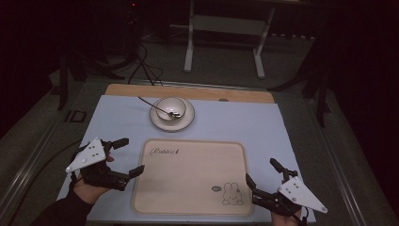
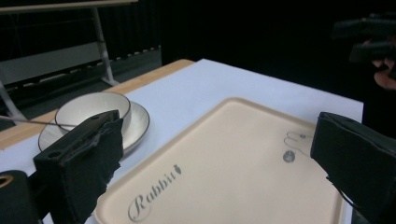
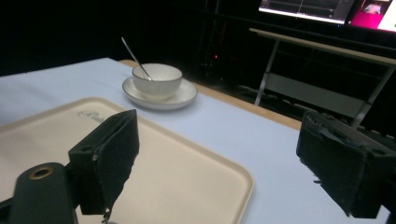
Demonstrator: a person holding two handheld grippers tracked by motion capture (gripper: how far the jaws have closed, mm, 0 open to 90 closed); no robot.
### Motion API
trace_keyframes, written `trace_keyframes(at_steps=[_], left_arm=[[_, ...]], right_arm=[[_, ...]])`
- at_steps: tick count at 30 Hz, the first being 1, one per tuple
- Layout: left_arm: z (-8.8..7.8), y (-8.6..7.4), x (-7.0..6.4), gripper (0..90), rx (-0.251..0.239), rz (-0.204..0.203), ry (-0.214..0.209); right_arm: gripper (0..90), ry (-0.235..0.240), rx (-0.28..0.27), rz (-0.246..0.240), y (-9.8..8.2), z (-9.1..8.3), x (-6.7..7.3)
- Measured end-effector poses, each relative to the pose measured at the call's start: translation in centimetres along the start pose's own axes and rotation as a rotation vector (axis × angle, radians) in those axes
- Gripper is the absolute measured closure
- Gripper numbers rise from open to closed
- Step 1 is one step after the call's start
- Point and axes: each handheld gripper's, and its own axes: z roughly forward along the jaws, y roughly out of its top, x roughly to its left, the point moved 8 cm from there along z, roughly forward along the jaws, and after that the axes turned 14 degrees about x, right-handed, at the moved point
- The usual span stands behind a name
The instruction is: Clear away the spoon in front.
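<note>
Cream rectangular plastic tray [image 1: 193, 176] is laid flat before the white ceramic bowl [image 1: 171, 108], flanked by the left gripper [image 1: 126, 157] and right gripper [image 1: 262, 174], both spread wide and empty, seemingly poised for grasping its edges.

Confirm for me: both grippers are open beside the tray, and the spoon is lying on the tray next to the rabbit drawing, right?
Not quite. The spoon isn't on the tray; it rests in the bowl on the saucer beyond the tray, as the high view shows. The rest holds: left gripper and right gripper are open beside the tray.
</note>
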Motion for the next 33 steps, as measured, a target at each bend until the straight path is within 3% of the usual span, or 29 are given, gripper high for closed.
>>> trace_keyframes(at_steps=[15, 33], left_arm=[[-0.3, 3.6, 3.0, 5.3, -0.008, -0.037, 0.042], [3.2, 4.6, 8.3, 8.1, 0.048, -0.116, 0.095]], right_arm=[[13.2, 0.012, 0.012, -0.004, -0.1, 0.2, 0.2], [13.0, 0.014, 0.007, -0.004, 0.0, 0.2, 0.3]])
